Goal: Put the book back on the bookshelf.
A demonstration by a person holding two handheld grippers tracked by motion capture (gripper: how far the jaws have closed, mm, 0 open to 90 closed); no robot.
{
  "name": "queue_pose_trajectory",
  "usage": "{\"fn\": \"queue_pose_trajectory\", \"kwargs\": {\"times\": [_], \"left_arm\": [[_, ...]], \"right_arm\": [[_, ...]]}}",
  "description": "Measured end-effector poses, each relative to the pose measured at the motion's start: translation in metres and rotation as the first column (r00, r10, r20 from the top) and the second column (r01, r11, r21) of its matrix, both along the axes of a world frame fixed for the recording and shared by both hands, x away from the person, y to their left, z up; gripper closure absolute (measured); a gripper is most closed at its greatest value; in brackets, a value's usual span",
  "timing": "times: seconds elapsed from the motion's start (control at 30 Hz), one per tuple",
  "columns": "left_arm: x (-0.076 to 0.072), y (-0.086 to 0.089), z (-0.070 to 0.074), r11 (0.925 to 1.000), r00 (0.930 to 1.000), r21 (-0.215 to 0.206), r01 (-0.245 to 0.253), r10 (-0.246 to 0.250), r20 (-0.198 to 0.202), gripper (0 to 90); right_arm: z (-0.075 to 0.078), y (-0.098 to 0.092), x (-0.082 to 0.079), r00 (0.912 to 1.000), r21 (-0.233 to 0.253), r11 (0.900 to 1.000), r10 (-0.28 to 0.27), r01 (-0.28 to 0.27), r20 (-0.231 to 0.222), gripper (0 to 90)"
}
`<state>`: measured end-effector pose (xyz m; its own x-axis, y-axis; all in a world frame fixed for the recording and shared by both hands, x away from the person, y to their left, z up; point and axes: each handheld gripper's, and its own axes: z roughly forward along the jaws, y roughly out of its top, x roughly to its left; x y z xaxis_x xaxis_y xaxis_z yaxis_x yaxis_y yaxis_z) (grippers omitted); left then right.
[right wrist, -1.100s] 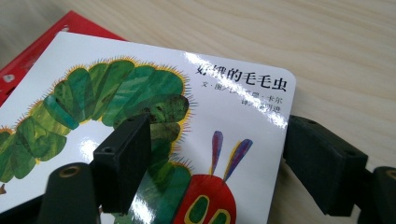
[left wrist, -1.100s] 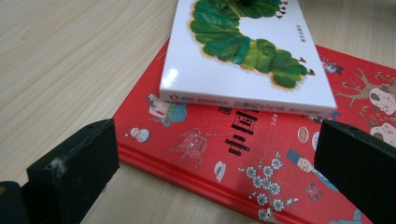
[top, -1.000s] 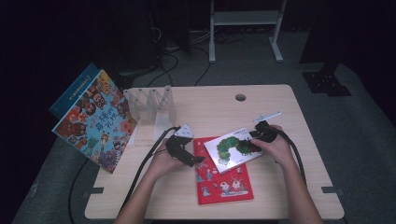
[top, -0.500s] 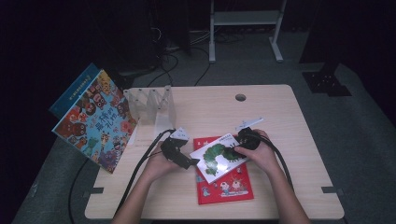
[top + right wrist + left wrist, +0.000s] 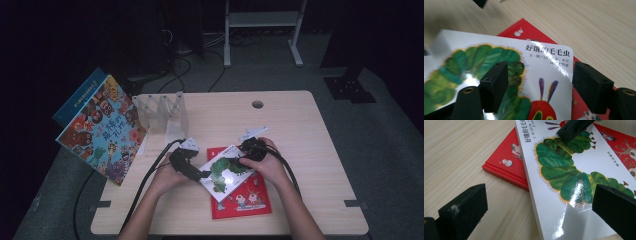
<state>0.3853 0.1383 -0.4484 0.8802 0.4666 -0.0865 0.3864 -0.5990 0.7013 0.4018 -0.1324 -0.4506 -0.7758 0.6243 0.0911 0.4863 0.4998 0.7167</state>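
Both claws stand wide: the right claw (image 5: 248,149) straddles the caterpillar book's (image 5: 227,171) corner, the left claw (image 5: 196,174) its opposite edge, likely to lift it off the red book (image 5: 245,200) on the table (image 5: 300,130).

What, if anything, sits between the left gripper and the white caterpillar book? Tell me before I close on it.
Nothing visible does. The left gripper stands open with its jaws on either side of the near edge of the white caterpillar book, which lies on the red book. The right gripper is at the book's far end.
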Motion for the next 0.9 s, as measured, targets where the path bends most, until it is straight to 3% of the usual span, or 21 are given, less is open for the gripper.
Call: {"fn": "queue_pose_trajectory", "kwargs": {"times": [0.1,0.23,0.3,0.37,0.53,0.7,0.9], "left_arm": [[0.001,0.001,-0.001,1.0,1.0,0.003,-0.003,0.003,-0.006,0.0],[0.0,0.001,-0.002,1.0,0.9999,0.004,-0.005,0.005,-0.014,0.0],[0.0,0.001,-0.003,1.0,0.9998,0.006,-0.005,0.005,-0.019,0.0],[0.0,0.001,-0.006,0.9999,0.9996,0.015,0.0,0.0,-0.027,0.0],[-0.001,0.001,-0.007,0.9999,0.9992,0.012,-0.004,0.004,-0.039,0.0],[-0.001,-0.001,-0.009,0.9998,0.999,0.017,0.006,-0.005,-0.045,0.0],[-0.002,-0.005,-0.012,0.9997,0.9976,0.013,0.02,-0.019,-0.067,0.0]], "right_arm": [[0.005,-0.008,-0.006,1.0,0.004,1.0,-0.004,0.004,0.009,30.7],[0.009,-0.028,-0.033,0.9995,0.014,1.0,-0.012,0.011,0.03,32.0],[0.009,-0.03,-0.039,0.9995,0.012,1.0,-0.015,0.015,0.028,31.8],[0.006,-0.037,-0.057,0.9989,-0.002,1.0,-0.021,0.021,0.041,29.8],[-0.001,-0.043,-0.081,0.9991,-0.007,1.0,-0.02,0.02,0.036,32.5],[-0.009,-0.04,-0.092,0.9997,-0.021,1.0,0.011,-0.01,0.02,35.1],[-0.015,-0.034,-0.1,0.9991,-0.032,0.999,0.034,-0.033,0.024,48.9]]}}
